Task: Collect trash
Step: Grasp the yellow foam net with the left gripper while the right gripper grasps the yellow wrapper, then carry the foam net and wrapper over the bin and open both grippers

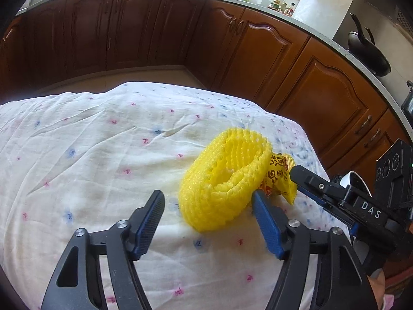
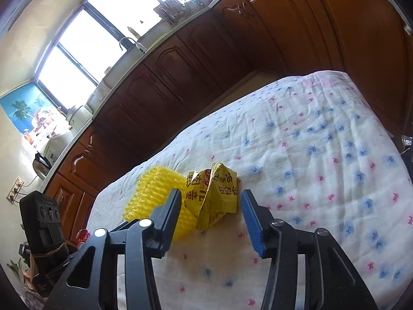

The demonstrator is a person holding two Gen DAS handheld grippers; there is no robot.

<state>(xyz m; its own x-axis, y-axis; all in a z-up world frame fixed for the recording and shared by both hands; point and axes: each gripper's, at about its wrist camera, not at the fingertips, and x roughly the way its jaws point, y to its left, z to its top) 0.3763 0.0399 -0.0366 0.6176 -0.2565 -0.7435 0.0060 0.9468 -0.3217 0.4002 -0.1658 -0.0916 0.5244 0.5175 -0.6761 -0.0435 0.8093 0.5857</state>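
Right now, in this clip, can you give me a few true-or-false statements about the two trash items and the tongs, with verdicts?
1. The yellow foam mesh fruit sleeve lies on the white floral cloth. True.
2. The crumpled yellow printed wrapper touches the sleeve. True.
3. The left tongs are clamped on the sleeve. False: the pads stand apart, not gripping it.
4. The right tongs hold the wrapper lifted. False: it lies on the cloth, ungripped.
5. The wrapper is blue. False: yellow with red print.
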